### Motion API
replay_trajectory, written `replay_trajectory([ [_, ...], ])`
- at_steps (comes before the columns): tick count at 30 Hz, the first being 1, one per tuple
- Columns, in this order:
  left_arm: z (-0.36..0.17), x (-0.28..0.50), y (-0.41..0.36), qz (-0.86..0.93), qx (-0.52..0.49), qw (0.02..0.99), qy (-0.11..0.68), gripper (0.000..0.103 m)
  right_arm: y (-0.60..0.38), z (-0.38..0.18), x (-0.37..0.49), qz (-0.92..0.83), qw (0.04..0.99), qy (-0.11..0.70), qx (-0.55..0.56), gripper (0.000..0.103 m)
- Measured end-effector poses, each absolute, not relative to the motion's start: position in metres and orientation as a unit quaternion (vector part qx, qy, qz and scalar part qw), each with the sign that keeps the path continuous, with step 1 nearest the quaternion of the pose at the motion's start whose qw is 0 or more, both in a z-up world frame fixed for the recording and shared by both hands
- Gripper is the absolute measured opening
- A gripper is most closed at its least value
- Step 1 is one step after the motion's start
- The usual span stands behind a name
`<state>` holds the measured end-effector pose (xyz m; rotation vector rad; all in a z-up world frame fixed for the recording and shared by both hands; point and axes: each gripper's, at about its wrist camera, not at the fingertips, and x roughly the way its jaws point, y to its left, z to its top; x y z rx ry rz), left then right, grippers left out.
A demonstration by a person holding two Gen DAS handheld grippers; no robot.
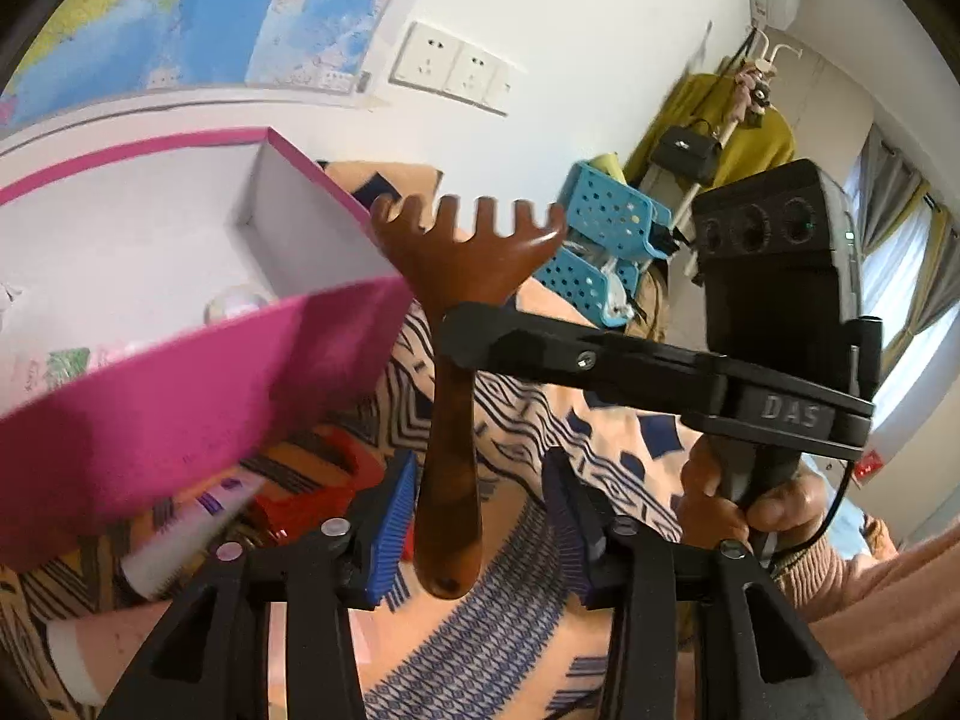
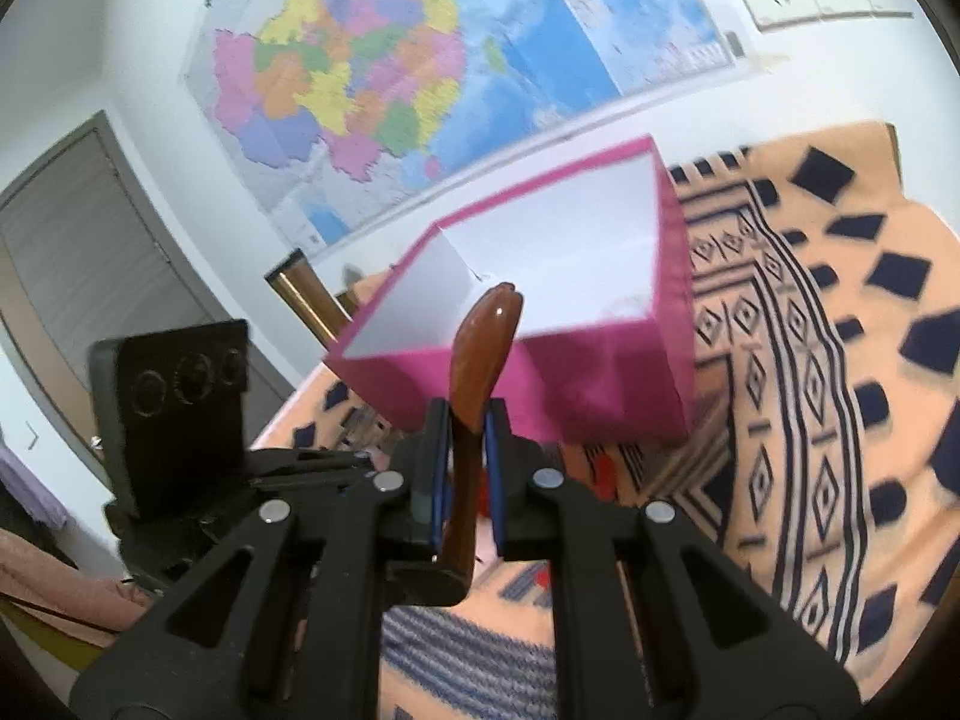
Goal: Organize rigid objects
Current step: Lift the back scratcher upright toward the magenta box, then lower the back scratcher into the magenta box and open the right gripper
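1. A brown wooden rake-shaped comb with stubby teeth (image 1: pixel 456 372) is up in the air just beside the near corner of an open pink cardboard box with a white inside (image 1: pixel 180 396), teeth end toward the wall.
2. The right gripper (image 2: pixel 465 468) has its blue-padded fingers pressed against the comb's narrow neck, pinching it; from the left wrist view its black finger crosses the handle just under the head.
3. The left gripper (image 1: pixel 480 534) stands spread, its ribbed blue pads to either side of the comb's rounded handle end, which sits between them; whether either pad touches the wood I cannot tell.
4. The box rests on a peach cloth with dark blue diamond and zigzag patterns (image 2: pixel 840 360) covering the surface. Inside it lie a pale round thing and some printed packets, too blurred to name.
5. Under the box's near edge, a white tube (image 1: pixel 180 546) and something red (image 1: pixel 300 498) lie on the cloth, half hidden.
6. Behind, a coloured wall map (image 2: pixel 384 78) hangs on a white wall next to white power sockets (image 1: pixel 456 66). Blue perforated plastic baskets (image 1: pixel 606 240) sit at the far end of the surface, with a black handbag (image 1: pixel 687 150) and mustard garment on a rack beyond.
7. A grey door (image 2: pixel 78 264) shows at the left of the right wrist view.
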<state>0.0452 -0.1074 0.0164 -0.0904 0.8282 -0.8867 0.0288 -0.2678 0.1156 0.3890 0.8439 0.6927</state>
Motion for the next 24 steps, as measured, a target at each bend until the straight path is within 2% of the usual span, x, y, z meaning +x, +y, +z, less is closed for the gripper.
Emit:
replay_trajectory([
  [3,0.028,0.053,-0.109,-0.402,-0.035,0.832,0.382,0.029,-0.264,0.128,0.037,0.330,0.846,0.385,0.167,0.013],
  [13,0.071,0.092,-0.112,-0.360,-0.013,0.866,0.346,0.028,-0.257,0.164,0.090,0.335,0.865,0.347,0.139,0.013],
  [24,0.067,0.147,-0.113,-0.337,-0.042,0.858,0.386,0.028,-0.244,0.149,0.143,0.307,0.867,0.377,0.111,0.013],
])
